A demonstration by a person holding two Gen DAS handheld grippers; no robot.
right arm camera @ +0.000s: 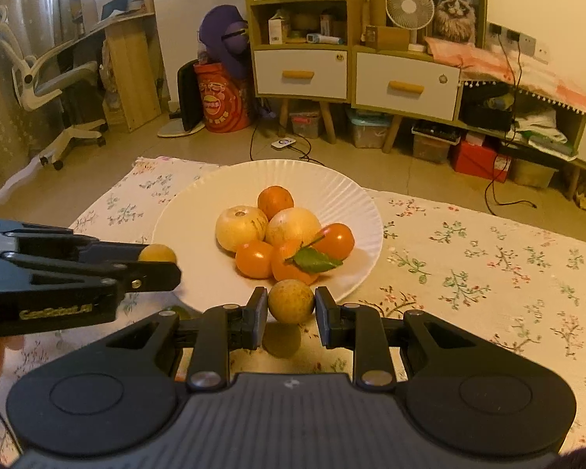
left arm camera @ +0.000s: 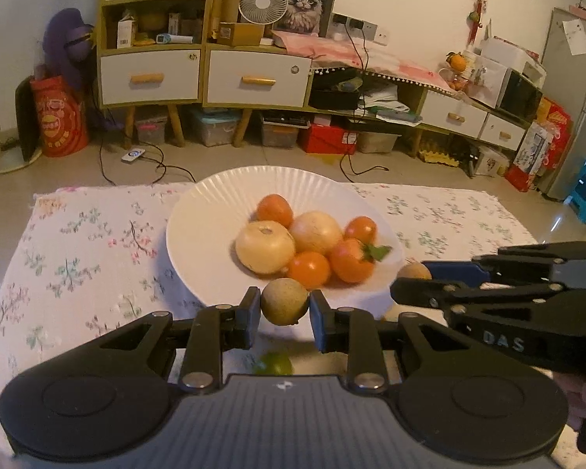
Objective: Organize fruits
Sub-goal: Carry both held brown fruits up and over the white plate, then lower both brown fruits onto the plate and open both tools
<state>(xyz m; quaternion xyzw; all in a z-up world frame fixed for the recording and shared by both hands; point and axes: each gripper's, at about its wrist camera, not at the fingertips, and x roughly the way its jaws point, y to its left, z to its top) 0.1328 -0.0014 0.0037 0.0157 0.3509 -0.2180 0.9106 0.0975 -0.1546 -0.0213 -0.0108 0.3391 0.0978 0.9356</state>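
A white ribbed plate (left arm camera: 199, 219) (right arm camera: 332, 195) on the floral cloth holds two pale yellow round fruits (left arm camera: 265, 247) (right arm camera: 241, 227) and several oranges (left arm camera: 308, 269) (right arm camera: 254, 258), one with a green leaf. My left gripper (left arm camera: 284, 306) is shut on a small brownish round fruit (left arm camera: 284, 300), held just above the plate's near rim. My right gripper (right arm camera: 292, 306) is shut on a similar small brown fruit (right arm camera: 292, 299) at the near rim. In each view the other gripper (left arm camera: 412, 279) (right arm camera: 158, 264) comes in from the side with its fruit (left arm camera: 415, 269) (right arm camera: 157, 253).
A green fruit (left arm camera: 274, 364) lies on the floral tablecloth (left arm camera: 78, 242) (right arm camera: 488, 273) under my left gripper, partly hidden. Beyond the table are the floor, wooden cabinets (left arm camera: 199, 74) with drawers, storage boxes and cables. An office chair (right arm camera: 47, 78) stands far left.
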